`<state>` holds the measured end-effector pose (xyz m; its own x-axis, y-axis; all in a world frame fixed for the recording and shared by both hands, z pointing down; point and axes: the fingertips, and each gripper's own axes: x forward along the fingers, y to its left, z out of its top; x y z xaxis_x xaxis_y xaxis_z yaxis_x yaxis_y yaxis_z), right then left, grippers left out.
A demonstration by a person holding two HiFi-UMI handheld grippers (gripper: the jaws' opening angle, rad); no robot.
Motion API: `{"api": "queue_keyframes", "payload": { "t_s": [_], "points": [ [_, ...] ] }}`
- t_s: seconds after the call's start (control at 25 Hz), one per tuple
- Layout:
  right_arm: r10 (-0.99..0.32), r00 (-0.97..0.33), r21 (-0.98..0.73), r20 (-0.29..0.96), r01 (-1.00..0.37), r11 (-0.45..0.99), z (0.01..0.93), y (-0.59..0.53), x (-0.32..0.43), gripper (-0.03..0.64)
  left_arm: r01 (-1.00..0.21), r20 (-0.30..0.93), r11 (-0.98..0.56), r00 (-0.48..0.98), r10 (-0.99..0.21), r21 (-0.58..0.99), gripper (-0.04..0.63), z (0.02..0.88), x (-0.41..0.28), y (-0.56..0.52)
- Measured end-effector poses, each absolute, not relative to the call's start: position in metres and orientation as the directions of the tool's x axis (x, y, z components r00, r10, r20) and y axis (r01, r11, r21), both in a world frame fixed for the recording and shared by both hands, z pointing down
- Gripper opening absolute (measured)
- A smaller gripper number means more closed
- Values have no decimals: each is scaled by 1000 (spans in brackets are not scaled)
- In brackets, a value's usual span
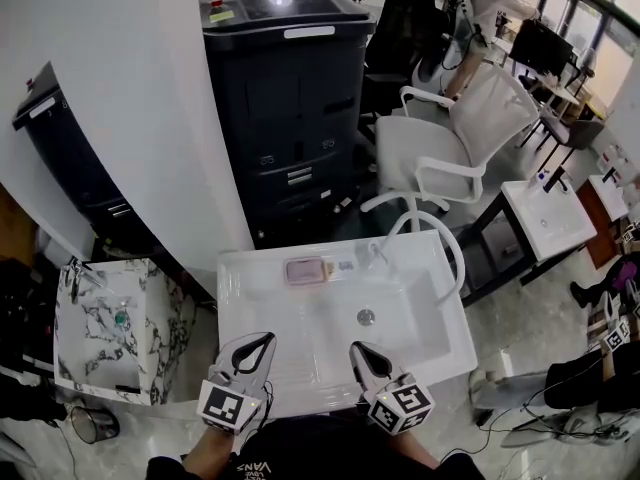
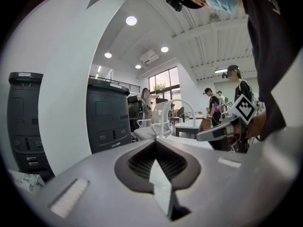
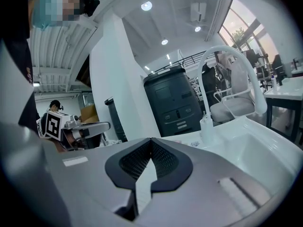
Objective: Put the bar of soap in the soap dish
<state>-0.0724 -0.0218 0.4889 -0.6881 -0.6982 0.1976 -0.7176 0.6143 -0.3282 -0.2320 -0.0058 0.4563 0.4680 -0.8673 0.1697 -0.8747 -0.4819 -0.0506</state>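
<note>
Two tongs are in play, and both are fully closed and empty: each gripper view shows the ribbed dark pads meeting at the tip with nothing between them. The left tongs and the right tongs hover side by side over the near edge of the white sink.

The bar of soap reads as a pink, round-cornered rectangle lying flat on the sink's back ledge, left of the arched white faucet. A paler border around it may be the soap dish; at this size it cannot be confirmed whether the bar already sits inside it.

Handling, as a judgement: expect a light, stiff block with a smooth, possibly slick skin. Grip it across its two long sides at mid-length, with moderate pressure, so that it neither squirts out nor dents.

The sink is glossy and hard, with a basin sloping to a metal drain.
</note>
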Motion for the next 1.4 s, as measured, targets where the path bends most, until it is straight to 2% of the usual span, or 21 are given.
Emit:
{"api": "queue_keyframes", "payload": {
  "t_s": [0.24, 0.64, 0.84, 1.4],
  "points": [
    [-716, -666, -290, 209, -741, 605, 490, -16, -69, -5, -887, 163, -462, 455, -876, -7, 52, 454, -233, 10],
    [-743, -638, -211, 203, -769, 603, 486, -16, -64, -5, -895, 103, -442, 435, -895, -60, 52, 472, -244, 19],
    [-749, -634, -204, 194, -772, 601, 485, -17, -62, -5, -900, 134, -435, 433, -891, 16, 52, 464, -237, 22],
    [-756, -628, -201, 183, -777, 597, 485, -14, -60, -5, -900, 125, -435, 428, -895, -34, 52, 478, -241, 24]
  ]
}}
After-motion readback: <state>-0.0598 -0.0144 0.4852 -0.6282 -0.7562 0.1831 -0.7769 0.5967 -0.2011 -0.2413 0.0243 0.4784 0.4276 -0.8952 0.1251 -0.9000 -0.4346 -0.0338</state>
